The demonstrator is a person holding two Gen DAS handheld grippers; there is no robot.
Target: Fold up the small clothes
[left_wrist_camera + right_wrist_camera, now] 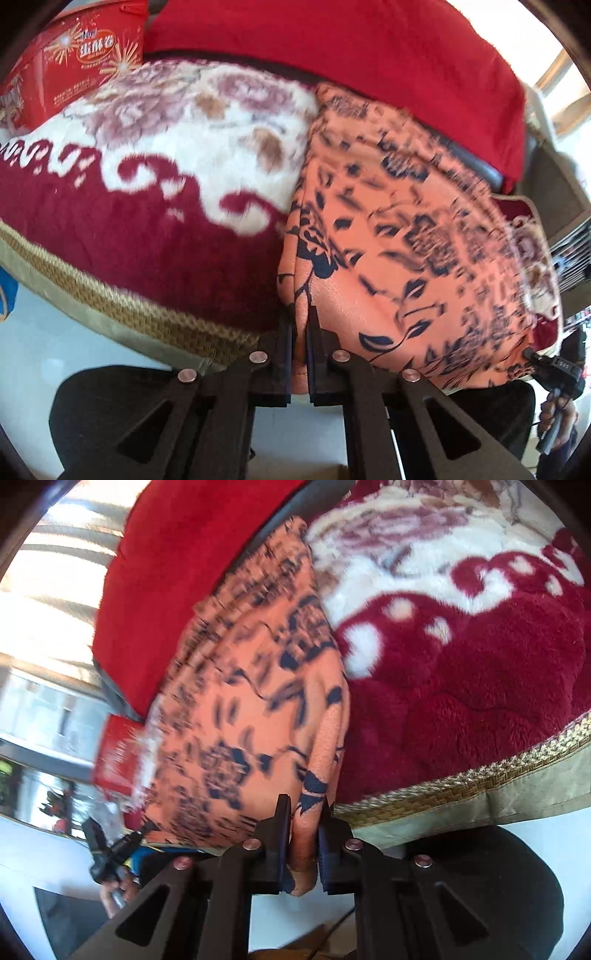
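A: Where did you have the orange floral garment (pixel 406 229)?

B: It lay on the plush red-and-cream blanket (pixel 147 206), near the trimmed front edge, with the red cushion (pixel 351 48) behind it.

A: And your tools?

B: Your left gripper (pixel 300 332) was nearly closed on one near corner of the garment; your right gripper (pixel 303 819) pinched the other, thicker corner.

A: What could have gone wrong?

B: I judged that uneven pulling would skew the fold, the thin left-hand pinch might slip, and the plush pile could drag the cloth into bunches.
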